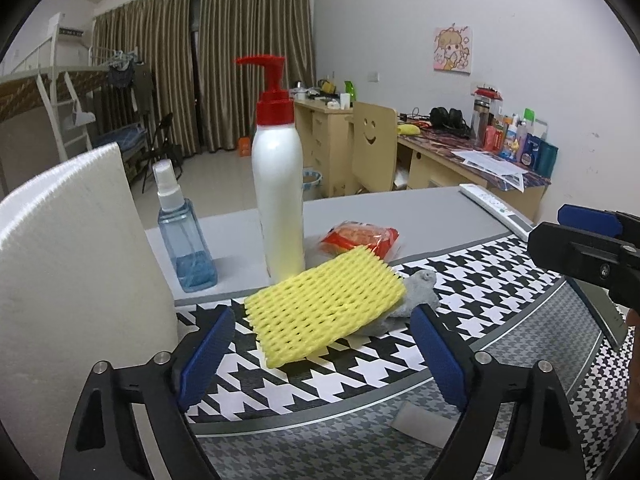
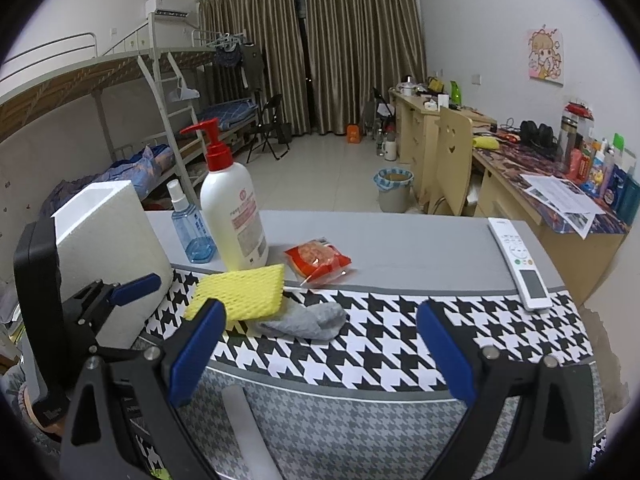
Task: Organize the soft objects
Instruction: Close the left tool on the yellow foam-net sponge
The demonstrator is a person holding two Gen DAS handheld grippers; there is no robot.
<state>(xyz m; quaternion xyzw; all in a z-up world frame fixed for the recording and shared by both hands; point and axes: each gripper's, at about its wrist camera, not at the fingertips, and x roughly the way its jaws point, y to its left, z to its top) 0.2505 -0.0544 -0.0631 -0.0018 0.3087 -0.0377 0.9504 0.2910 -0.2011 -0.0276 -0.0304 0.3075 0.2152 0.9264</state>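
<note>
A yellow foam net sleeve (image 1: 325, 303) lies on the houndstooth cloth (image 1: 500, 280), partly over a grey sock (image 1: 416, 295). Both also show in the right wrist view: the sleeve (image 2: 239, 290) and the sock (image 2: 308, 319). A white foam block (image 1: 76, 264) stands at the left, also in the right wrist view (image 2: 108, 236). My left gripper (image 1: 322, 354) is open and empty, just short of the sleeve. My right gripper (image 2: 320, 346) is open and empty, near the sock's right side. It shows at the right edge of the left wrist view (image 1: 592, 248).
A white pump bottle with a red cap (image 1: 278, 184), a blue spray bottle (image 1: 186, 236) and a red snack packet (image 1: 360, 238) stand behind the sleeve on the grey table (image 1: 420, 212). A white remote (image 2: 520, 264) lies at the right. Desks, a chair and bunk beds are beyond.
</note>
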